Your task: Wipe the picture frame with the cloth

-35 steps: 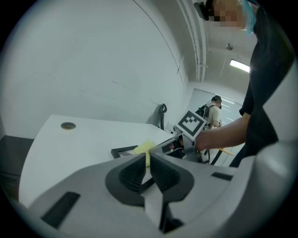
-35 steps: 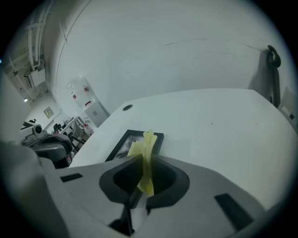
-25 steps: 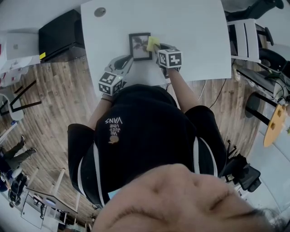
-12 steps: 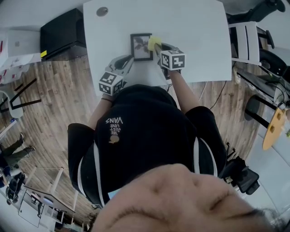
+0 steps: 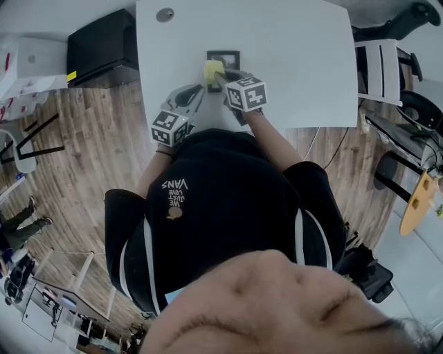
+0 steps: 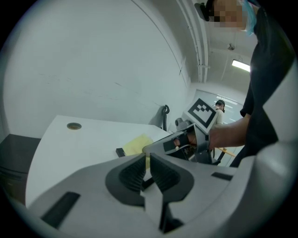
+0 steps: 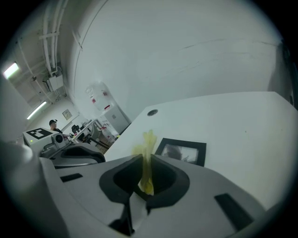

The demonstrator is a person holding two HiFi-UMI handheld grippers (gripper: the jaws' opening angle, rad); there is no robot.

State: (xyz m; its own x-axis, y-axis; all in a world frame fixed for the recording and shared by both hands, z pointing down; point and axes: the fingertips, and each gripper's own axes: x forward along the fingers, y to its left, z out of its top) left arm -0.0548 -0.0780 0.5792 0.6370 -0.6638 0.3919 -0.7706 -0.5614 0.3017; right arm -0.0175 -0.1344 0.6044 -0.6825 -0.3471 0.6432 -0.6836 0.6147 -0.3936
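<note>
right tongs [image 7: 145, 162] clamped on cloth [image 7: 149, 142], picture frame [image 7: 184, 151] just beyond

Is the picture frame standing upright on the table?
No, the picture frame lies flat on the white table, just past the yellow cloth clamped in the right tool.

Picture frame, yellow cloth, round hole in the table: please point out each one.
picture frame [image 7: 182, 152], right gripper view, middle of the photo.
yellow cloth [image 7: 148, 142], right gripper view, fold above the jaws.
round hole [image 5: 165, 14], head view, its centre.
</note>
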